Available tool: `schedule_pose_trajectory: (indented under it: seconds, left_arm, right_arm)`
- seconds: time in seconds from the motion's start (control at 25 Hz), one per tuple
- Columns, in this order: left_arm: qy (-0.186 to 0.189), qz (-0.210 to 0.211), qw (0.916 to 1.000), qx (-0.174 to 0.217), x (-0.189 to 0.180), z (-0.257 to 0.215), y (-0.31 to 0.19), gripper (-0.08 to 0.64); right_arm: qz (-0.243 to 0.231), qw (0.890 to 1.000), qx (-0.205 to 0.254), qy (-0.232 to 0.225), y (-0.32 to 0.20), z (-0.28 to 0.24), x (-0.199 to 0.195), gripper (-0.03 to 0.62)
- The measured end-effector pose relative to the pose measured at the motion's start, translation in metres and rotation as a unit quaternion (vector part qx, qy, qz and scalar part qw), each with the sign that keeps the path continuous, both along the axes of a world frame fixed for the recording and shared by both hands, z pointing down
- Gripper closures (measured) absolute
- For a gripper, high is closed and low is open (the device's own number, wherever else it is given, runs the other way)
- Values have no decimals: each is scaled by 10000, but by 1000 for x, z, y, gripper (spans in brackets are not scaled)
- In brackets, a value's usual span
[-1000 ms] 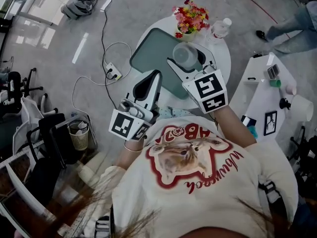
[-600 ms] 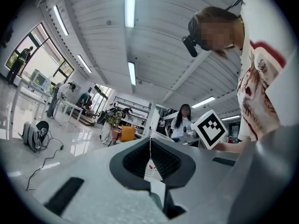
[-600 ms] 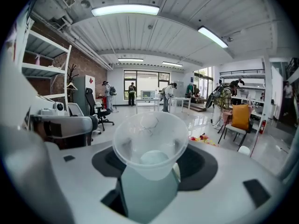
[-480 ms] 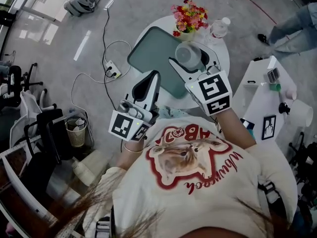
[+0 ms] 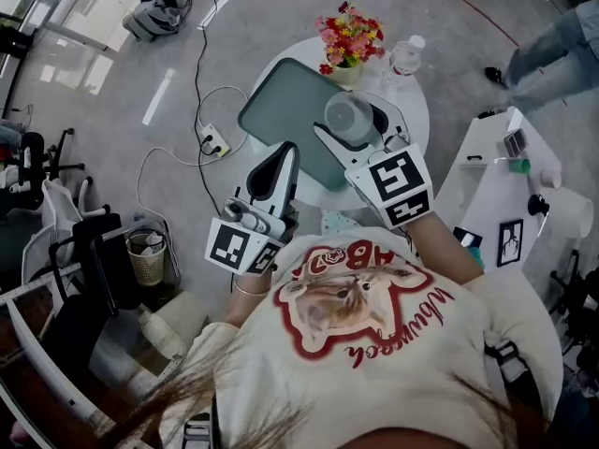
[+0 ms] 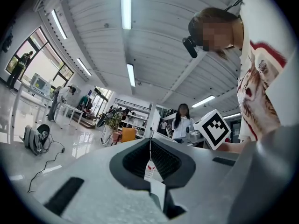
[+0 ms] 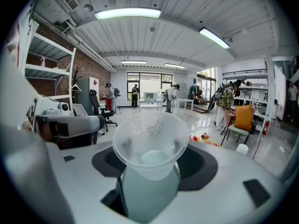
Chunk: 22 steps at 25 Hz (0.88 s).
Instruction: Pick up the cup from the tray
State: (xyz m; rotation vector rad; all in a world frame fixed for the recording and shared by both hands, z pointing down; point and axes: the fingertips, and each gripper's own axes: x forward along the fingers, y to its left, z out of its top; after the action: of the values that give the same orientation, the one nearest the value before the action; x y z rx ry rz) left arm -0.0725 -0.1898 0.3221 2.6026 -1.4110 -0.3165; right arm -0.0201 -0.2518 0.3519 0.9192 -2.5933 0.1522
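Note:
A clear plastic cup (image 5: 349, 118) is held up off the grey-green tray (image 5: 292, 110) on the round white table (image 5: 418, 101). My right gripper (image 5: 360, 124) is shut on the cup; in the right gripper view the cup (image 7: 150, 146) sits between the jaws, tilted with its mouth toward the camera. My left gripper (image 5: 284, 155) hangs at the table's near edge, to the left of the right one, jaws shut and nothing between them (image 6: 150, 146).
A vase of flowers (image 5: 349, 37) and a water bottle (image 5: 403, 57) stand at the table's far side. A white side table (image 5: 510, 185) with small items is at the right. Cables and a power strip (image 5: 214, 140) lie on the floor at left. A person's legs (image 5: 552, 50) show at the top right.
The right gripper holds the cup throughout and has shifted slightly up the picture, over the tray. The left gripper has barely moved.

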Motion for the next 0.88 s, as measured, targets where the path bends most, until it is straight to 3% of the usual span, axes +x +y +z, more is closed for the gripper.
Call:
schedule_pose_trajectory:
  seconds: [0.4,0.88]
  left_arm:
    - [-24,54,10000,14,-8,1,41,545]
    - [-74,161,9998,132,-14,-8,142,545]
  right_arm:
    - [65,9995,249,-163,36,-24,-7,290]
    - [24,9993,298,-203,140,-30,-22,290]
